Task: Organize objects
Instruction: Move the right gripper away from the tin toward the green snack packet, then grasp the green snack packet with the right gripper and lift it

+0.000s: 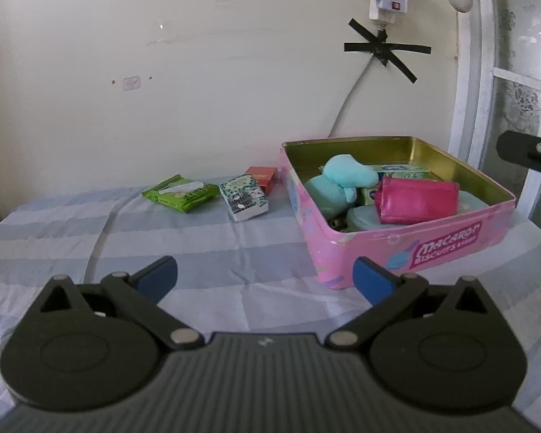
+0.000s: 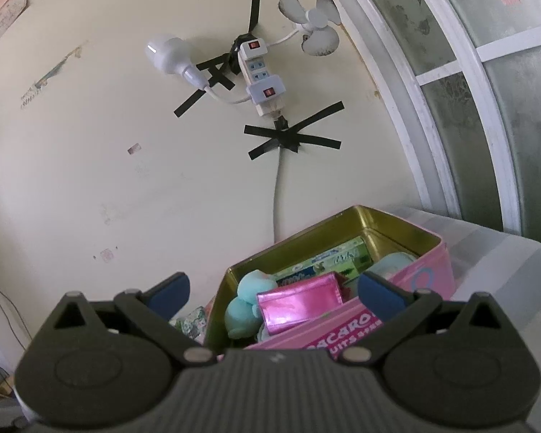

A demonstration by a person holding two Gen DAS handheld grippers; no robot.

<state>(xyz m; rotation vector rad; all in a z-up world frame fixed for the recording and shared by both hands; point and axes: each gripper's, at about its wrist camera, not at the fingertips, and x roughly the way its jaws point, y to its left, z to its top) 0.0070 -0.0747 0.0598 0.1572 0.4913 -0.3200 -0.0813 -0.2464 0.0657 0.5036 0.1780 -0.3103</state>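
Observation:
A pink macaron tin (image 1: 447, 245) stands open on the striped cloth at the right. It holds a shiny pink pouch (image 1: 416, 200), a light blue plush (image 1: 346, 176) and green packets (image 1: 402, 170). Left of the tin lie a green tissue pack (image 1: 178, 193), a patterned pack (image 1: 243, 197) and a small red box (image 1: 262, 176). My left gripper (image 1: 265, 281) is open and empty, low over the cloth in front of the tin. My right gripper (image 2: 274, 292) is open and empty, above the tin's (image 2: 429, 278) near wall, over the pink pouch (image 2: 299, 303) and the plush (image 2: 247, 306).
A cream wall stands close behind the table, with a taped power strip (image 2: 261, 72) and cable (image 2: 276, 198). A white window frame (image 1: 483, 72) is at the right. The right gripper's body (image 1: 530, 155) shows at the right edge of the left wrist view.

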